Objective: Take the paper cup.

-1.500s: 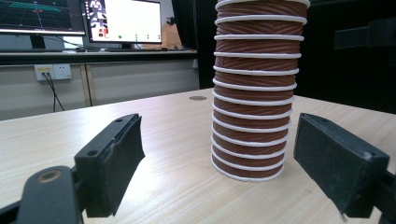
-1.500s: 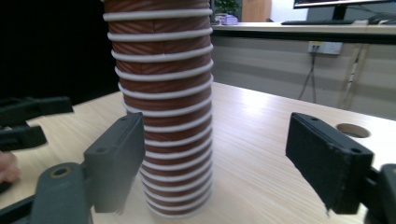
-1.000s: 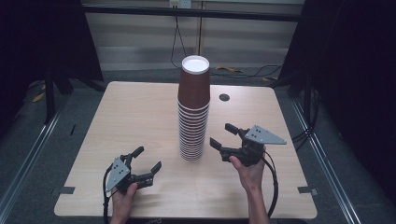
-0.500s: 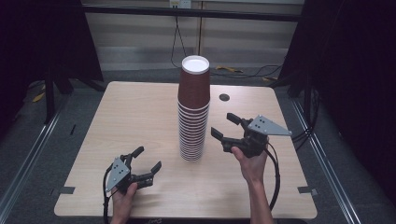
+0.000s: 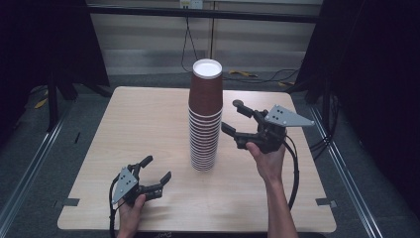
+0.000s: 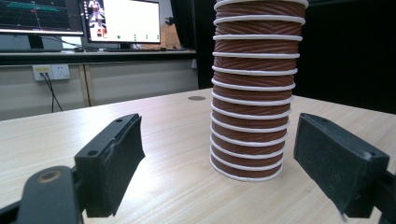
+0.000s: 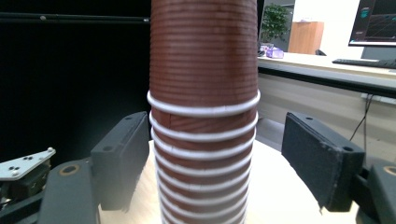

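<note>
High view: tall stack of brown paper cups [image 5: 205, 116] stands upright near the middle of the wooden table [image 5: 148, 124], rims as white rings down the lower half, top cup's white inside facing up. Right gripper [image 5: 233, 118] is held off the table just to the right of the stack, about mid-height, jaws spread wide & pointing at the cups, nothing between them, not touching the stack. Grey plate on top of it, cable looping down by the forearm. Left gripper [image 5: 156, 168] sits low at the front-left of the table, well apart from the stack, jaws released & empty, tips aimed toward the cups. Small dark disc [image 5: 237, 103] on the table behind the right gripper. Left gripper view: both black jaws wide apart w/ bare tabletop between them; stack base [image 6: 252, 93] stands farther on, right of centre, upright on the wood. Monitors [image 6: 79, 18] & a wall socket in the bkgd. Right gripper view: stack [image 7: 203, 112] is close, centred between the two spread jaws, gap visible each side, no contact. Left gripper's grey plate [image 7: 23, 163] at lower left; desk w/ a monitor at right bkgd.
</note>
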A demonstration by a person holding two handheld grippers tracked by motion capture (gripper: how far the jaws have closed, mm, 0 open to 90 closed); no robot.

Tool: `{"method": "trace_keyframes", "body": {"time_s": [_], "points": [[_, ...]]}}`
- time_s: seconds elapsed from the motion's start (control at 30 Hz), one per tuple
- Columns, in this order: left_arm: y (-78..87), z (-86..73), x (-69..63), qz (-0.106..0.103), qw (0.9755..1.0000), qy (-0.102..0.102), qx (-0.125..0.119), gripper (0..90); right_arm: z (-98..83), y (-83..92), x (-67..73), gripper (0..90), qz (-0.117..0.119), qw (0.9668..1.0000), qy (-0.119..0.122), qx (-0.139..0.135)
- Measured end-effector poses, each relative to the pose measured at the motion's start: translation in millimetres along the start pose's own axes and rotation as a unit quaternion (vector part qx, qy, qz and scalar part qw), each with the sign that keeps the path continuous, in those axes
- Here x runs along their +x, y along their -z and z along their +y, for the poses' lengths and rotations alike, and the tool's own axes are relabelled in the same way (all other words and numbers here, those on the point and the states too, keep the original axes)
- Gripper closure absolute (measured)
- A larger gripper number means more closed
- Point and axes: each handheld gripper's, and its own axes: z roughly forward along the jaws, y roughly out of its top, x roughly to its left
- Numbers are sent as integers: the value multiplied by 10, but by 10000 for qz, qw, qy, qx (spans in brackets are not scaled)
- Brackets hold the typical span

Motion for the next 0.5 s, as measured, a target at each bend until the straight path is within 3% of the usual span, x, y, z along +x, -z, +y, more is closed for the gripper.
{"method": "trace_keyframes", "body": {"time_s": [0.23, 0.5], "points": [[0, 0, 1, -13, 10000, -3, 0, 157, 228, -46, -28, 209, 85, 9999, 56, 43], [0, 0, 0, -21, 10000, 7, -5, 156, 454, -198, -61, 192, 340, 9991, 81, 222]]}}
